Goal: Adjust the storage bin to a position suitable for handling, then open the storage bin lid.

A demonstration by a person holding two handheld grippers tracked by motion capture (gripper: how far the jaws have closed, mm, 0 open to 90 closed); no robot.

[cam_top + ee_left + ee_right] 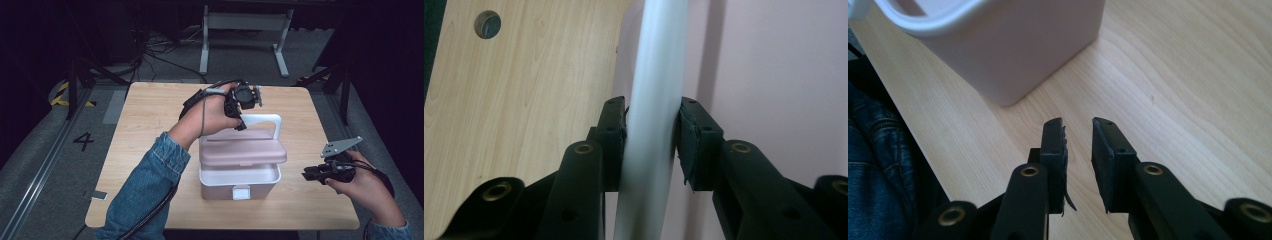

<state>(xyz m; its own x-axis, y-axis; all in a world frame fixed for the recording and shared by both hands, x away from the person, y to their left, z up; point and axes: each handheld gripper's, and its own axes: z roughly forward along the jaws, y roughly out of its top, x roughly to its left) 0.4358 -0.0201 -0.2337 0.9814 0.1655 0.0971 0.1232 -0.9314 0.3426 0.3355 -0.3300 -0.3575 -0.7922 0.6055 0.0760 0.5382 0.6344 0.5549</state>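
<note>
Broadly, a light wooden table (150, 115) carries a white storage box (240, 181) near its middle, toward the person's edge. A pink lid (243, 149) sits raised and skewed above the box's open rim, and a white handle (265, 120) arches above the lid. The left gripper (239, 116) reaches down from above, its jaws clamped on the handle's bar (654, 100), pads pressing either side. The right gripper (309, 174) hovers low beside the box's right side, pointing at it without touching; its jaws (1078, 150) stand slightly apart with nothing between them. A denim sleeve (145, 190) covers the left forearm.
</note>
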